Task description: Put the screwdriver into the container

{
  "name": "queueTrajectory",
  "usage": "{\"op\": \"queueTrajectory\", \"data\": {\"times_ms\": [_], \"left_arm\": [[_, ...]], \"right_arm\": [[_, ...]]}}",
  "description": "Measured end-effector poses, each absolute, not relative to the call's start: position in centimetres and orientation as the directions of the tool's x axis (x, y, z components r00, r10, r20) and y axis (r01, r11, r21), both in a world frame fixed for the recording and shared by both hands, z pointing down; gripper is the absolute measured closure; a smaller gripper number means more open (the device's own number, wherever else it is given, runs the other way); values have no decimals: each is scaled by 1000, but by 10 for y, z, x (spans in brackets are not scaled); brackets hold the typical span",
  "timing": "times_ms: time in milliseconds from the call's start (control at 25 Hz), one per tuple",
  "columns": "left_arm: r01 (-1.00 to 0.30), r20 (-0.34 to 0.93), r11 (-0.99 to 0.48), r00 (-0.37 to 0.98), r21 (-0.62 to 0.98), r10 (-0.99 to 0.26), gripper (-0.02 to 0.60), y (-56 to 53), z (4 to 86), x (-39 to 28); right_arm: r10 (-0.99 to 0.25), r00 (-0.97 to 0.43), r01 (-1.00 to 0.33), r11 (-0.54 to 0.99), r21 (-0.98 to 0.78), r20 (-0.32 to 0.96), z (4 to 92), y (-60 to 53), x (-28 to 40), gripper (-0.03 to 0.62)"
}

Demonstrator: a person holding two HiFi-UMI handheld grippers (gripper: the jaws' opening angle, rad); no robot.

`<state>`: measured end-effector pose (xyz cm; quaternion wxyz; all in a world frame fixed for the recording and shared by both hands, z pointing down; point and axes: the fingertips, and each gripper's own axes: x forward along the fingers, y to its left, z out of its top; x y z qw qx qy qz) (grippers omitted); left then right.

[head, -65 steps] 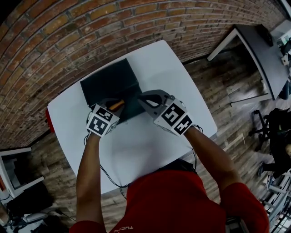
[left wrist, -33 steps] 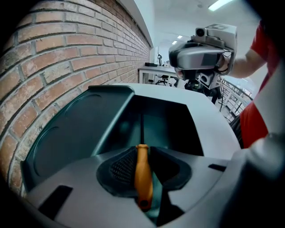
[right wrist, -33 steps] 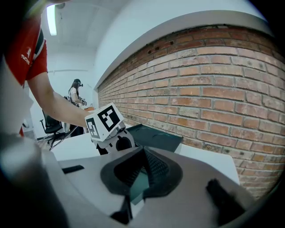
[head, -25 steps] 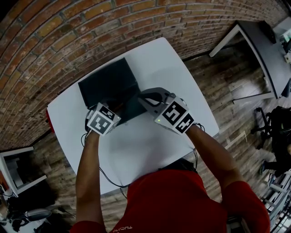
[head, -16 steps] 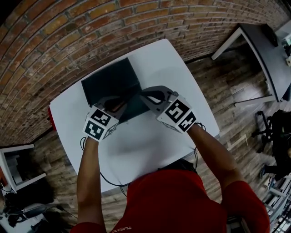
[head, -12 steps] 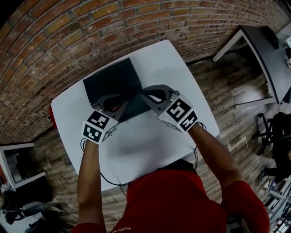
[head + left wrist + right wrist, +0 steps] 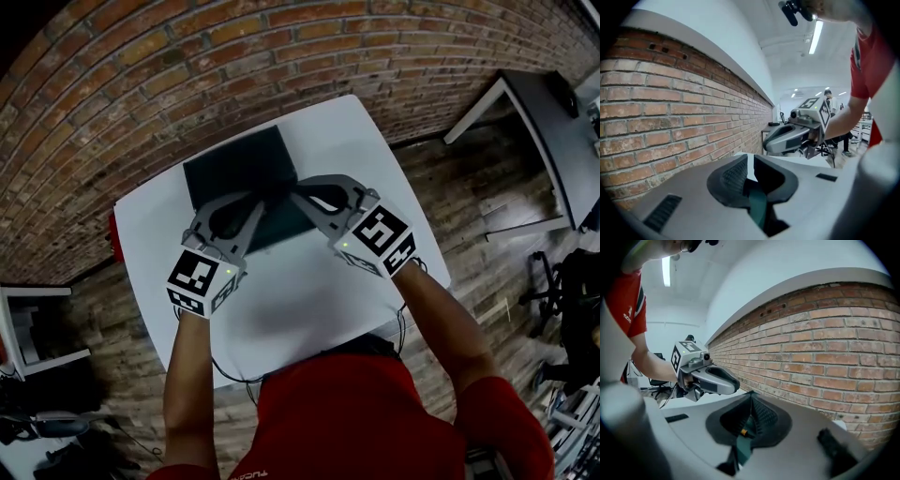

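Note:
A black open container (image 7: pixel 239 169) stands at the far side of the white table (image 7: pixel 309 291). My left gripper (image 7: pixel 260 199) reaches over its near edge, and its pads (image 7: pixel 733 176) stand a narrow gap apart with nothing between them. From the right, my right gripper (image 7: pixel 296 194) points at the same edge, its pads (image 7: pixel 761 416) meeting at the tips. In the right gripper view a small orange spot (image 7: pixel 743 432) shows through the hollow behind those tips; it may be the screwdriver's handle. The head view shows no screwdriver. Each gripper view shows the other gripper (image 7: pixel 792 136) (image 7: pixel 712 378).
A brick wall (image 7: pixel 141 75) runs close behind the table. Something red (image 7: pixel 115 248) hangs at the table's left edge. A grey desk (image 7: pixel 544 122) and a black office chair (image 7: pixel 562 272) stand to the right on the wooden floor.
2.6 s ago an orange handle showed at my left gripper's jaws over the container. That gripper has since drawn back toward me and the handle is out of sight. The right gripper barely moved.

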<state>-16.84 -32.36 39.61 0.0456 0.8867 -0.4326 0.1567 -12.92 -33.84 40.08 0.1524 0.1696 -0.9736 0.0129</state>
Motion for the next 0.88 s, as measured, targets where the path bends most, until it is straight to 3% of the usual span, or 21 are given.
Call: {"op": "queueTrajectory", "data": {"times_ms": [280,880], "left_arm": [[-808,138,-588,579,-31,-803,551,-301,351,-158],[-846,-78,-532,530,11,-844,568,-257,292,-149]], "right_arm": [[-271,-944,-275,961,4,190,365,-317,-136,562],[-213,-977,-213,977,-30,-27,300,-271,-127,562]]}}
